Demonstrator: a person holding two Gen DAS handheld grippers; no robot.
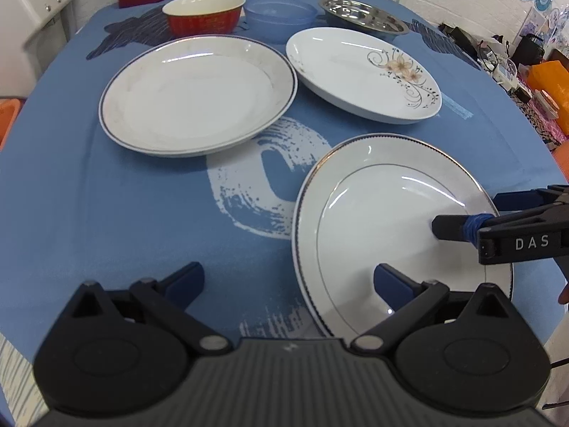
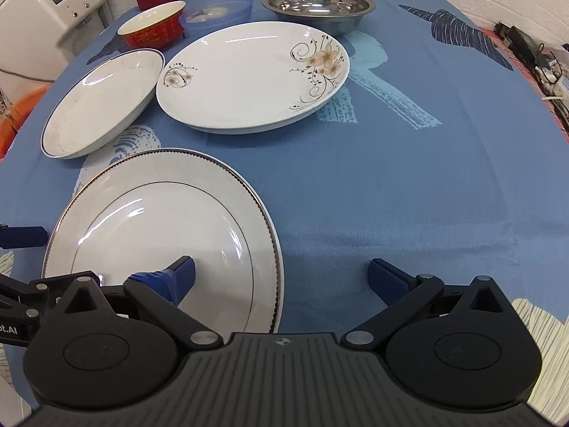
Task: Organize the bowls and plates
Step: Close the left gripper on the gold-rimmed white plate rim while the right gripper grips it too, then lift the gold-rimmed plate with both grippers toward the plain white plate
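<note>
Both tongs gape over the near silver-rimmed plate (image 2: 160,220); tablecloth (image 2: 391,195) rightward bare.

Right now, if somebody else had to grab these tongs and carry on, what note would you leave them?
Left tongs: open, empty, right tip over the near plate.
Right tongs: open, empty, left tip over that same plate's right side.
Plates: the blue-rimmed plate and the flowered plate lie apart further back on the blue tablecloth.
Bowls: red bowl, blue plastic bowl and steel bowl sit in a row at the back.
Done: nothing stacked.
Left: stack the plates, then nest the bowls.
</note>
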